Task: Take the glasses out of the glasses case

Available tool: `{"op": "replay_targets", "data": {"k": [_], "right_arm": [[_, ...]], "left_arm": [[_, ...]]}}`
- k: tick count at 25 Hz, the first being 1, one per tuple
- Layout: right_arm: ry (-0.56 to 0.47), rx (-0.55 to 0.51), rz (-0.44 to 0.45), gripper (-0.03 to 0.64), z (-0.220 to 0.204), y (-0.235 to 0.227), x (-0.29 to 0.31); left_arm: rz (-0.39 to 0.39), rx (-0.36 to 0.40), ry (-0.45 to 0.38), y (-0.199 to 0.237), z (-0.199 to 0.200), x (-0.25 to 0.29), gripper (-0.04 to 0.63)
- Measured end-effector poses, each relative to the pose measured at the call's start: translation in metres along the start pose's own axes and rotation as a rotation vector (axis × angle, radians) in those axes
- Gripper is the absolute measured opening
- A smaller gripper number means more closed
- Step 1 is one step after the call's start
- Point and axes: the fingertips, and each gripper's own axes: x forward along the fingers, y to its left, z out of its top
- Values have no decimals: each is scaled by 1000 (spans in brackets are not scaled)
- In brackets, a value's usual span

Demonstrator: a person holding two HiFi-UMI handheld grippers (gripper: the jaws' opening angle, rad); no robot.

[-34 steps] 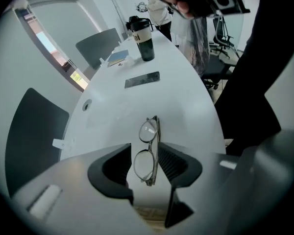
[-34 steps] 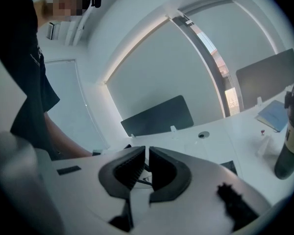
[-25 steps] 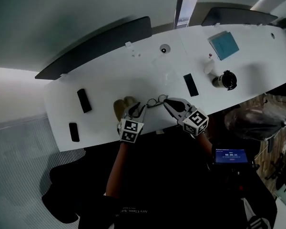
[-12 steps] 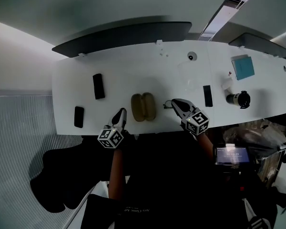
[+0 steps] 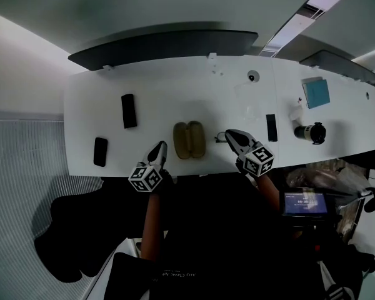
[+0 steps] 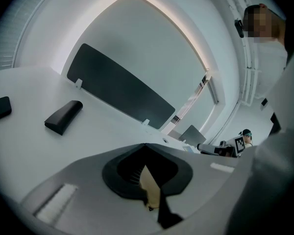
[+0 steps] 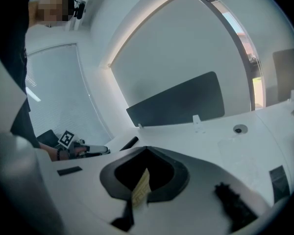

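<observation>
- My left gripper [image 5: 160, 149] is nearest, at the table's [image 5: 87, 105] near edge. Its jaws are pressed together with nothing between them.
- My right gripper [image 5: 229, 134] sits at the same edge, further right. Its jaws are also closed and hold nothing, as its own view confirms.
- Between the two lies the tan glasses case [image 5: 189, 140], open with both halves flat and side by side. From above the halves look empty.
- The glasses [image 5: 219, 137] appear to be the thin dark shape on the table just beside my right jaw tips, between them and the case. It is too small for me to be sure of this.
- If that is right, the glasses are already out of the case.
- I judge the glasses light, thin-framed and easy to bend, with lenses that would slip and scratch under the pads. I would take hold at the bridge, or at a temple arm close to the hinge, with a gentle squeeze.
- The case looks light enough to slide if nudged.
- Further out a black bar [image 5: 129, 110] lies to the left, and a dark cylinder [image 5: 310, 132] lies well to the right.
- A dark divider panel [image 5: 162, 45] stands along the far edge.
</observation>
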Motion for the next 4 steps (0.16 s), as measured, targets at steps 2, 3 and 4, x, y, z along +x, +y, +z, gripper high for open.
{"op": "replay_targets", "data": {"k": [2,3,4], "right_arm": [[-3,8,-5,6,0,-2,0],[-3,11,-8,6,0,-3,0],[-4,14,-10,6,-1,-3,0]], "left_arm": [[-8,-2,11,0,-1,2,8],[-13,-4,17,-1,-1,3,8],[-18,-5,23,-1,-2,4,8]]}}
